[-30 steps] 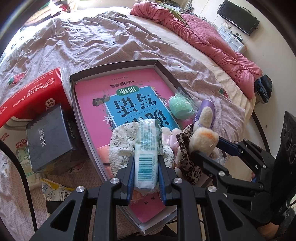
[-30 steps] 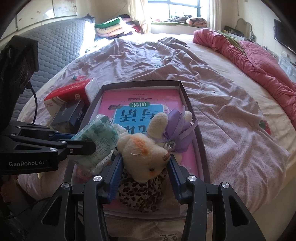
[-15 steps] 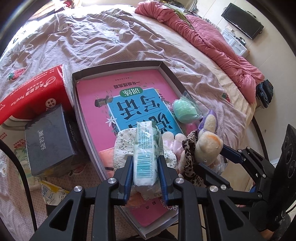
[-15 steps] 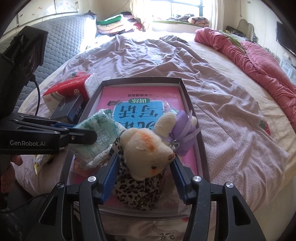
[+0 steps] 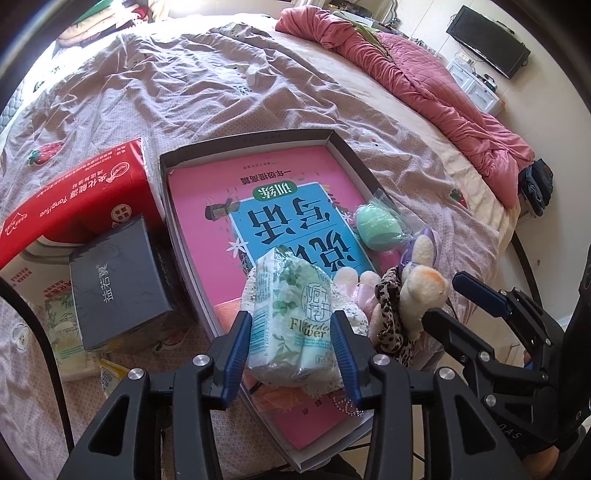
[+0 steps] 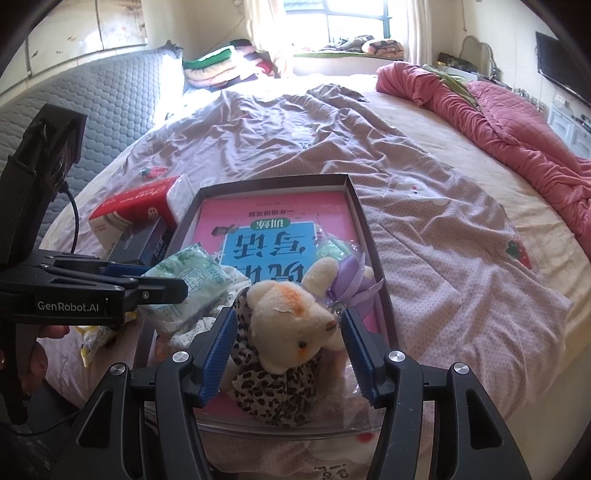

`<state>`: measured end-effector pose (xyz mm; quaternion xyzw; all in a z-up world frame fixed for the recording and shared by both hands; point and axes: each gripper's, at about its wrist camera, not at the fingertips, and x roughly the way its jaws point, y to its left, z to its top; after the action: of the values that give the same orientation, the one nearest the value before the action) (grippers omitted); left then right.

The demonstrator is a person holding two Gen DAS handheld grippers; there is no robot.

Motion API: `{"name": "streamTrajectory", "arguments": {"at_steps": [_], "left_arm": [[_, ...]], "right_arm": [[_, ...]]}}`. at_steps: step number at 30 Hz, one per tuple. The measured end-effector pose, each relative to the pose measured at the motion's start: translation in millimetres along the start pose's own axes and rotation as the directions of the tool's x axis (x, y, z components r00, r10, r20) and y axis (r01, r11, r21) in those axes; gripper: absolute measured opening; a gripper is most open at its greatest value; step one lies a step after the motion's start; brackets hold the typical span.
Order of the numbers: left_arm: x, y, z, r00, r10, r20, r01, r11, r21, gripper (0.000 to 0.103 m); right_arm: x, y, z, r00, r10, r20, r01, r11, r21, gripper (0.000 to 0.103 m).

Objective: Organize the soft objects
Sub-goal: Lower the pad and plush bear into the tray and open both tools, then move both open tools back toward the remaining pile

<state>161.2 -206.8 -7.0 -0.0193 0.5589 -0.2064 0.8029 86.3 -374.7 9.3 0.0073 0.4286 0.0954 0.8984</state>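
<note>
Bed [image 5: 184,92], tissue pack [image 5: 291,317] between left tongs [image 5: 291,354]

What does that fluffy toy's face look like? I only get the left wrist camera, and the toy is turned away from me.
Observer: The right wrist view shows the plush toy from the front. It is cream, with an orange patch on its head, a small dark eye and a leopard-print dress.
Operator: Is somebody actually holding the gripper with the tissues?
Observer: Yes. A bare hand is wrapped around the handle of the left gripper, at the edge of that view.
Operator: What is past the far end of the bed?
Observer: A bright window, which your view cuts off.
</note>
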Motion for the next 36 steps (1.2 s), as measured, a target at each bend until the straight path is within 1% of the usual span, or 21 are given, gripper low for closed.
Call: {"name": "streamTrajectory", "arguments": {"at_steps": [6, 9, 18, 21, 28, 31, 36], "left_arm": [[-6, -3, 0, 1.000, 0.001, 0.011, -0.001, 1.000, 0.011, 0.048], [-11, -5, -1, 1.000, -0.002, 0.022, 0.002, 1.000, 0.014, 0.053], [-21, -12, -2, 0.999, 0.004, 0.039, -0.006, 0.999, 0.035, 0.060], [-24, -14, -3, 0.999, 0.007, 0.046, -0.009, 0.999, 0.044, 0.061], [-33, -17, -4, 0.998, 0.016, 0.063, -0.019, 0.998, 0.055, 0.064], [-39, -16, -6, 0.997, 0.017, 0.077, -0.021, 0.998, 0.052, 0.066], [-58, -8, -10, 0.994, 0.023, 0.111, -0.027, 0.999, 0.029, 0.067]], "right_arm": [[-5, -1, 2, 1.000, -0.008, 0.008, 0.008, 1.000, 0.010, 0.061], [-7, -2, 2, 1.000, -0.017, 0.013, 0.017, 1.000, 0.015, 0.072], [-14, -3, 3, 0.999, -0.026, 0.025, 0.025, 0.999, 0.033, 0.072], [-16, -3, 3, 0.999, -0.018, 0.030, 0.017, 0.999, 0.042, 0.072], [-23, -5, 5, 0.999, -0.031, 0.044, 0.029, 0.998, 0.050, 0.073], [-27, -2, 7, 0.998, -0.032, 0.056, 0.030, 0.999, 0.043, 0.073], [-35, 11, 13, 0.997, -0.012, 0.075, 0.011, 1.000, 0.011, 0.073]]}}
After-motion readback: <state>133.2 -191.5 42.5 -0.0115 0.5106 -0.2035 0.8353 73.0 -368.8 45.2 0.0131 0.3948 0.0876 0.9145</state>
